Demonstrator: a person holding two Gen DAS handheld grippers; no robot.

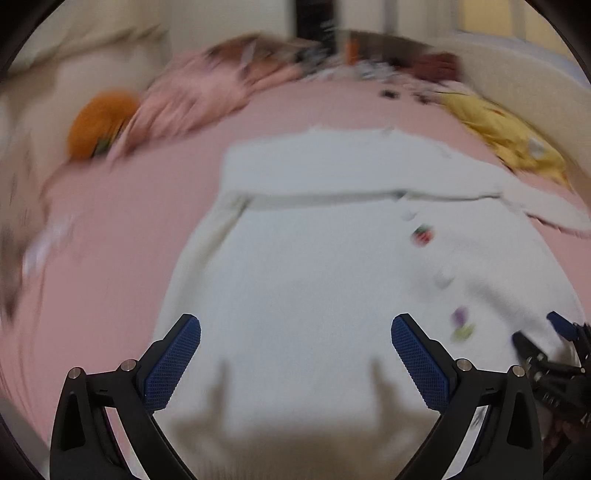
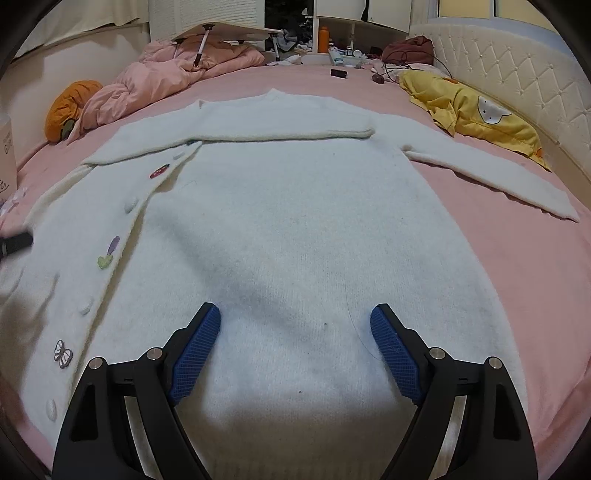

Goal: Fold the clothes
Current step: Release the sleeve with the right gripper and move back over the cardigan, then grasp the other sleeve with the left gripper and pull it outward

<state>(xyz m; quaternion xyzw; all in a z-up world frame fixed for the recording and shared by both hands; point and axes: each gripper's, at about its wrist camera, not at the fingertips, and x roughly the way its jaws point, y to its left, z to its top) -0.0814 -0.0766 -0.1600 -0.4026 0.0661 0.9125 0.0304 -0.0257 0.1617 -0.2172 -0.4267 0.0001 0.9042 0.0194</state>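
Observation:
A white knit cardigan (image 2: 295, 221) lies flat on the pink bed, with small coloured patches and buttons down its front edge. One sleeve is folded across the chest (image 2: 280, 133); the other sleeve (image 2: 491, 173) stretches out to the right. My right gripper (image 2: 295, 328) is open and empty just above the cardigan's lower part. My left gripper (image 1: 295, 339) is open and empty above the same cardigan (image 1: 314, 258); that view is blurred. The right gripper shows at the left wrist view's right edge (image 1: 554, 350).
A pink duvet (image 2: 166, 77) and an orange plush (image 2: 70, 107) lie at the far left. A yellow pillow (image 2: 472, 110) lies at the far right by the padded headboard (image 2: 517, 74). Small items and a folding table (image 2: 229, 33) sit at the far end.

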